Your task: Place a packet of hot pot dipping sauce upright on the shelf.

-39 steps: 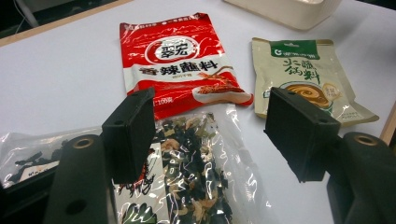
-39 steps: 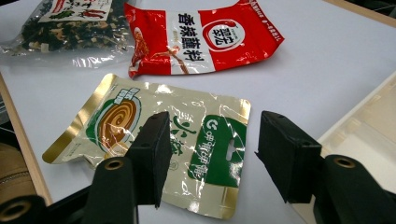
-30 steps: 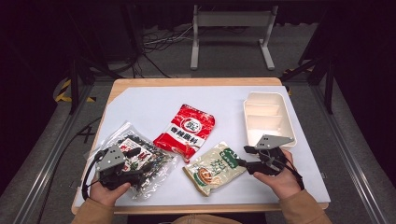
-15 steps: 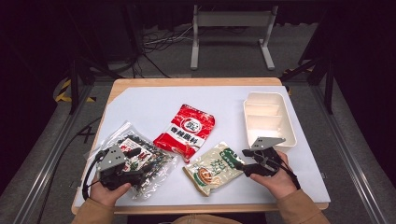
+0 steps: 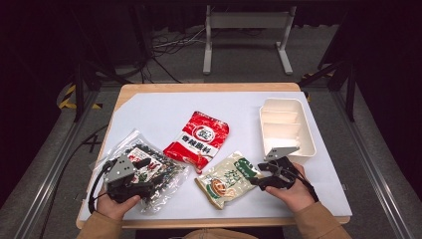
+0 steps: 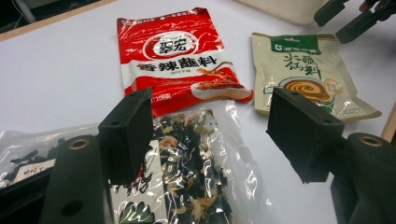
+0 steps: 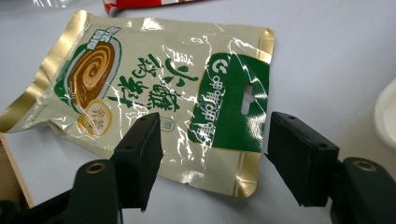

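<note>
Your right tool stands wide open and holds nothing; its jaws straddle the green-topped end of the beige sauce packet, which lies flat on the white worktop near the front edge, right of centre; in the right gripper view that packet sits just ahead of the jaws, its sealed green end nearest you and its long axis running away from the tool toward the left; so the packet lies directly left of your right hand, and the short sealed edge is what faces the jaws; that is the relation the pick-up turns on, I judge: come in along the long axis and close across the thin edge rather than the broad face.

Your left tool is also open and empty; it rests over the clear bag of dried bits at the near left; in the left gripper view the bag shows between its jaws, with the red packet beyond it.

The white tray stands just beyond your right hand, toward the far right, close enough that the right arm is plainly the nearer one for carrying the beige packet there.
</note>
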A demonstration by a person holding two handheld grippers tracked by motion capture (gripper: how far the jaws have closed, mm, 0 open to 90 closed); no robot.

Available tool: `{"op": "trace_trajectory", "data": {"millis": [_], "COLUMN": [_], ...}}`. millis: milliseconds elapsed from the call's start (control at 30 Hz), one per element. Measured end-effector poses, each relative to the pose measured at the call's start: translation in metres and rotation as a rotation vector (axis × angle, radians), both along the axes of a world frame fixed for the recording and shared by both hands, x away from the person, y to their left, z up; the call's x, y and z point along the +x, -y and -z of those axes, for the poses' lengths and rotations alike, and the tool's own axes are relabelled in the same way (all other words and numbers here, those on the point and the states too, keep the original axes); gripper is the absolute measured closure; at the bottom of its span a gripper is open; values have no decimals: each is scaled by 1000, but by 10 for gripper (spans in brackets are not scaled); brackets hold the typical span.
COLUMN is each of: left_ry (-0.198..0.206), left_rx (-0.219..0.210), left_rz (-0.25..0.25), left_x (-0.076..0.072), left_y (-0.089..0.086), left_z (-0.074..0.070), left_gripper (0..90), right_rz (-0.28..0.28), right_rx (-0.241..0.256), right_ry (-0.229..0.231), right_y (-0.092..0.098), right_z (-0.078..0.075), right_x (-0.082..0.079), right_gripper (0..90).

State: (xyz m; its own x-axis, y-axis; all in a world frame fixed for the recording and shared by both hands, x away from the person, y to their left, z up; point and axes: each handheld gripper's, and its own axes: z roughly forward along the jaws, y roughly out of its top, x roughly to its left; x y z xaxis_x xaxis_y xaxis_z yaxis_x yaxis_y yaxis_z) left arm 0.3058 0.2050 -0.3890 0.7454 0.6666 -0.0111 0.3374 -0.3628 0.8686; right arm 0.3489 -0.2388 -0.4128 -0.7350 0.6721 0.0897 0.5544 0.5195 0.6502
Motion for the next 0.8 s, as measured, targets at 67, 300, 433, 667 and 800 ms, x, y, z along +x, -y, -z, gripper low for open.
{"op": "trace_trajectory", "data": {"millis": [67,300,433,667,800], "left_ry": [-1,-3,-3,-1,-3], "left_rx": [1,4,4,6,6], "left_rz": [0,-1,-1,-3,-5], "left_x": [0,0,0,0,0], "left_y": [0,0,0,1,1], "left_z": [0,0,0,1,1], "left_gripper": [318,318,318,318,318], "right_rz": [12,49,69,82,84], "right_rx": [-5,17,22,55,69], "right_ry": [-19,-96,-126,-192,-188], "right_y": [1,5,6,7,7], "right_z": [3,8,11,14,12], "right_x": [2,6,8,11,10], "right_gripper": [347,348,348,397,452]}}
